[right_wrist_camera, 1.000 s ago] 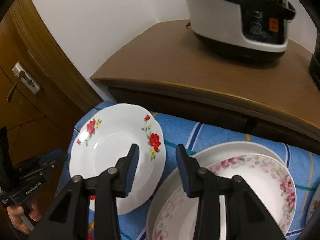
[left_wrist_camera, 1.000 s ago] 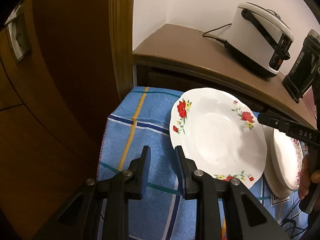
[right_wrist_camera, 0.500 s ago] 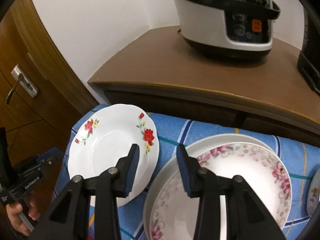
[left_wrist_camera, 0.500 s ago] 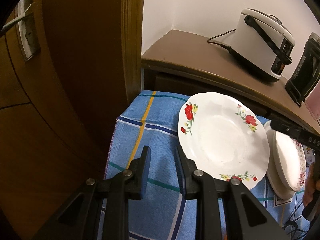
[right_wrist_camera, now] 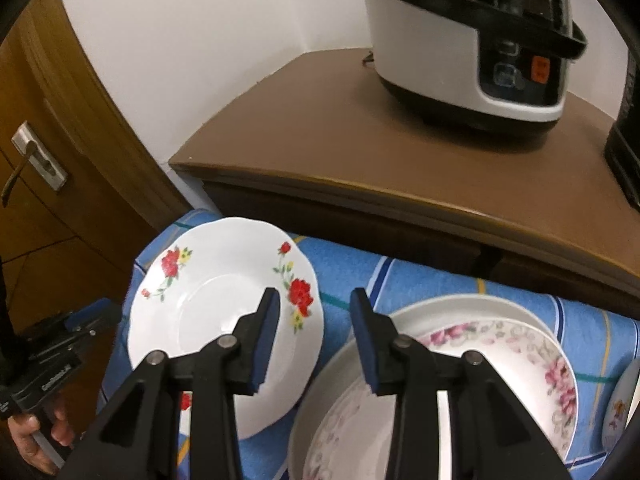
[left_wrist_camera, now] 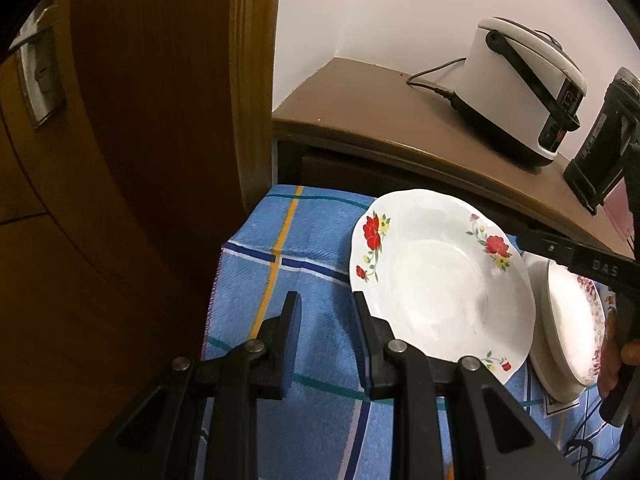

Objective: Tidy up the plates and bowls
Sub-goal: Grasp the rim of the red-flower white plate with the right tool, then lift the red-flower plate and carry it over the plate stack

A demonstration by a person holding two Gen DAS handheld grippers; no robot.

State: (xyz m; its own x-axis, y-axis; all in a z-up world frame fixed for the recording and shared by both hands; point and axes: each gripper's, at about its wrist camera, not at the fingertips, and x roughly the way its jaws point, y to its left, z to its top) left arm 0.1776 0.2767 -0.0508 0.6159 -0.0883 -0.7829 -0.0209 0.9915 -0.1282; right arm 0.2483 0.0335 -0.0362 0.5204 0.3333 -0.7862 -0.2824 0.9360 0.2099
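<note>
Since the earlier frames, both views have shifted only slightly, and the right gripper's jaws have just been closing a little, with nothing between them.

Left wrist view: the left gripper (left_wrist_camera: 324, 320) stands apart and empty at lower centre, over the blue checked cloth (left_wrist_camera: 280, 248). The red-flowered plate (left_wrist_camera: 440, 284) lies right of centre.

Right wrist view: the right gripper (right_wrist_camera: 314, 320) is apart and empty, above the gap between the red-flowered plate (right_wrist_camera: 224, 304) at lower left and the pink-flowered plate stack (right_wrist_camera: 500, 344) at lower right.

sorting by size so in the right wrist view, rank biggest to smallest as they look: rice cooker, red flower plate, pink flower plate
1. rice cooker, though partly cropped
2. pink flower plate and red flower plate: look alike; the fingers hide part of both, so unranked
</note>
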